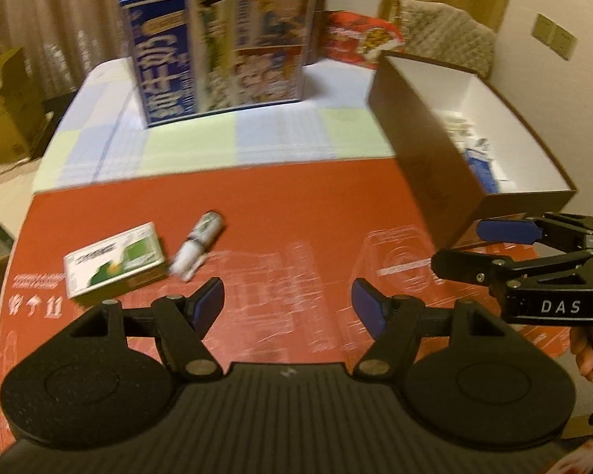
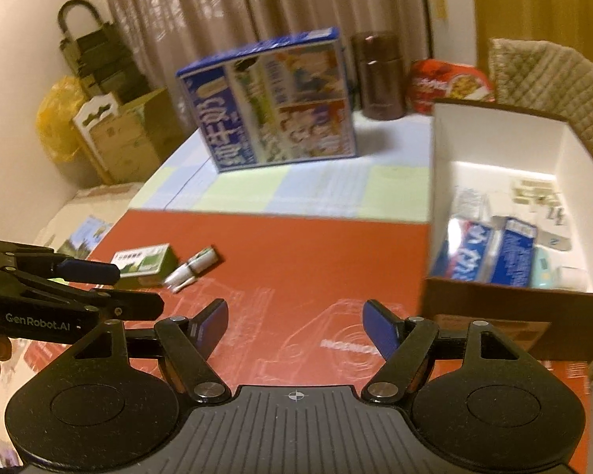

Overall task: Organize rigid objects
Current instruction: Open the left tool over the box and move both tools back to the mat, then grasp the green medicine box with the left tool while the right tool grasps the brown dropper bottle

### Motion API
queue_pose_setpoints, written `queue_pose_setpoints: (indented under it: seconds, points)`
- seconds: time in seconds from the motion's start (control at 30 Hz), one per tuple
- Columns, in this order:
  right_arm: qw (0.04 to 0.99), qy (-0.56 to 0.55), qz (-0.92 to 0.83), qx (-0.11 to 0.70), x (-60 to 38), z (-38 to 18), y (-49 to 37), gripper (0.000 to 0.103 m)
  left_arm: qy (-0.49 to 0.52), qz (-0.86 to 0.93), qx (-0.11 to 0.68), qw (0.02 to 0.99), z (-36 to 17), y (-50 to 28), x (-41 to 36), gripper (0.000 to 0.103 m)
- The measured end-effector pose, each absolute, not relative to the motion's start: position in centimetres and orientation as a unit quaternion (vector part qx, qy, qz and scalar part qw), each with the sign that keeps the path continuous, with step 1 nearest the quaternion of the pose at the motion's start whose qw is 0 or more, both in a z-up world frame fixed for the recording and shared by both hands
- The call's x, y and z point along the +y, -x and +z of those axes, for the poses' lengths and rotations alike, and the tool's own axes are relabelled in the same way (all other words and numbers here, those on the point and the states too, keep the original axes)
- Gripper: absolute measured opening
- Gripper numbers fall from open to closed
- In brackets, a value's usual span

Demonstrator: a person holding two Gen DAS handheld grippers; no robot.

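A small green-and-white box point(image 1: 114, 266) point(image 2: 146, 262) lies on the red mat, and a white tube point(image 1: 197, 245) point(image 2: 193, 266) lies right beside it. My left gripper point(image 1: 288, 302) point(image 2: 134, 286) hovers open just short of them, with nothing between its fingers. To its right, my right gripper point(image 2: 296, 316) point(image 1: 466, 247) is also open and empty, near the front corner of the brown box point(image 1: 415, 150) point(image 2: 494, 304). That box has a white inside and holds blue toothpaste cartons point(image 2: 514, 252) and several small items.
A large blue printed carton point(image 1: 221, 51) point(image 2: 272, 106) stands upright on the checked cloth behind the mat. A brown flask point(image 2: 379, 75) and a red packet point(image 2: 450, 83) stand at the back. Cardboard boxes point(image 2: 126, 138) and a yellow bag point(image 2: 59, 118) sit on the floor to the left.
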State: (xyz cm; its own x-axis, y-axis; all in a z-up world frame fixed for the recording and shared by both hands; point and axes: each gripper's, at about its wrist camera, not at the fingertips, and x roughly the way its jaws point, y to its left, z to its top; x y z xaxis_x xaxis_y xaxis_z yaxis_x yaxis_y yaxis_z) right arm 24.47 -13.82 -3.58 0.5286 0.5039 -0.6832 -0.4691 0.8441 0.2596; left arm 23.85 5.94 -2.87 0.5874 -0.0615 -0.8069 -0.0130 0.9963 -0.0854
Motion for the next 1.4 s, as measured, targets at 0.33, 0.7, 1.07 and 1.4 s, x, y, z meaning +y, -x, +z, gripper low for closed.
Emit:
queue_pose_setpoints:
  seconds: [0.33, 0.7, 1.07, 1.4]
  points:
    - [0.848, 0.018, 0.327, 0.417, -6.7, -6.7, -25.2, 0.072, 0.05, 0.055, 0.448, 0.891, -4.7, -21.9, 12.7, 0.068]
    - [0.84, 0.032, 0.335, 0.425, -0.5, -9.1, -28.0, 0.072, 0.026, 0.067, 0.443, 0.894, -7.0, -23.4, 18.5, 0.068]
    - [0.842, 0.006, 0.287, 0.456, 0.9, -11.2, -31.4, 0.072, -0.016, 0.013, 0.443, 0.896, -9.3, -27.9, 21.7, 0.068]
    - [0.846, -0.026, 0.226, 0.482, -0.5, -12.8, -33.3, 0.072, -0.011, -0.036, 0.464, 0.885, -12.3, -31.8, 24.9, 0.068]
